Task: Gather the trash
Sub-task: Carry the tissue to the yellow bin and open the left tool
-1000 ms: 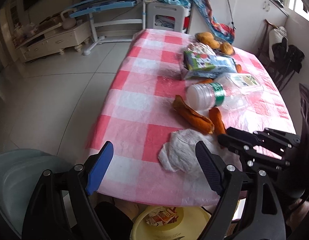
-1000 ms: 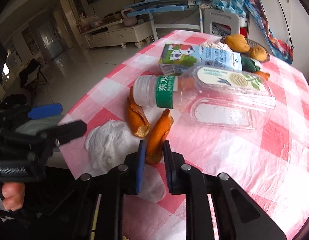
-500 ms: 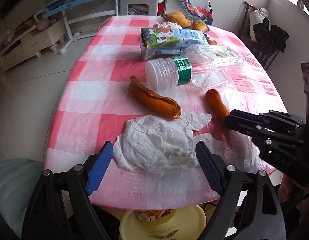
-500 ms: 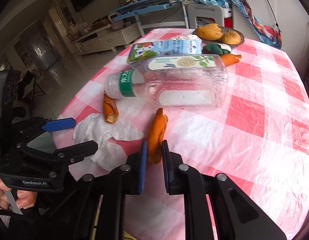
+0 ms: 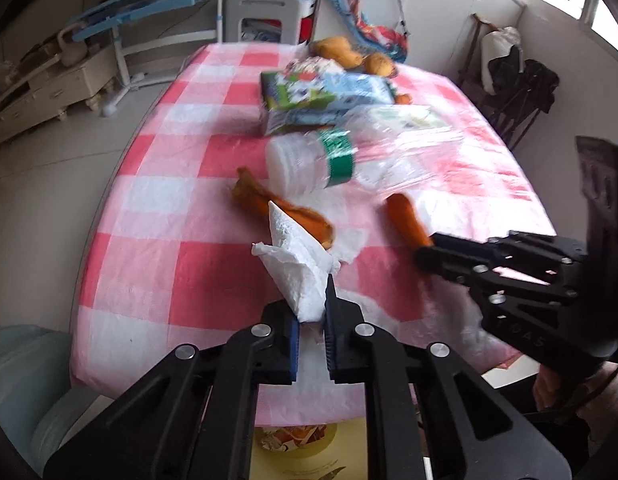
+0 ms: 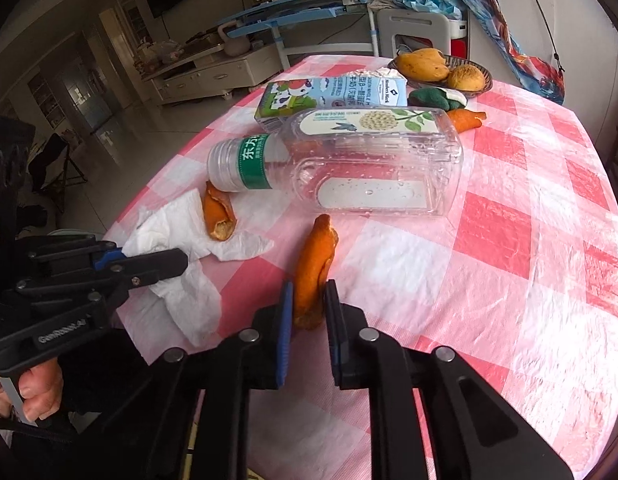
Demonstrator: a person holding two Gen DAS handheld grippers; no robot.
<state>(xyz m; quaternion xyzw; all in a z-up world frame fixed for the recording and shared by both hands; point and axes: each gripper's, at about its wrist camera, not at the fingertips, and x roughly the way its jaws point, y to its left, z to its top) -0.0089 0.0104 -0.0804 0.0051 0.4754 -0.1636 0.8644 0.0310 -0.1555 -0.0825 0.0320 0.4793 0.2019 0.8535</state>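
Left gripper point(image 5: 311, 322) fingers clamped on crumpled white paper tissue point(image 5: 299, 270) at near counter point(image 5: 189, 268) edge, right gripper point(image 6: 307, 318) fingers pinching curled orange peel strip point(image 6: 315, 268), yellow plastic bin point(image 5: 309, 444) below held scraps, woven fruit basket point(image 6: 483, 80) held mangoes point(image 6: 423, 65).

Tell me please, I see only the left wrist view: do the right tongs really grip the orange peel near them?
Observer: Yes. In the right wrist view the right tongs are shut on the orange peel; its lower end sits between the pads.
Operator: Is anything hidden from me behind the carton?
Observer: A green and white thing lies beside the fruit basket, past the carton.
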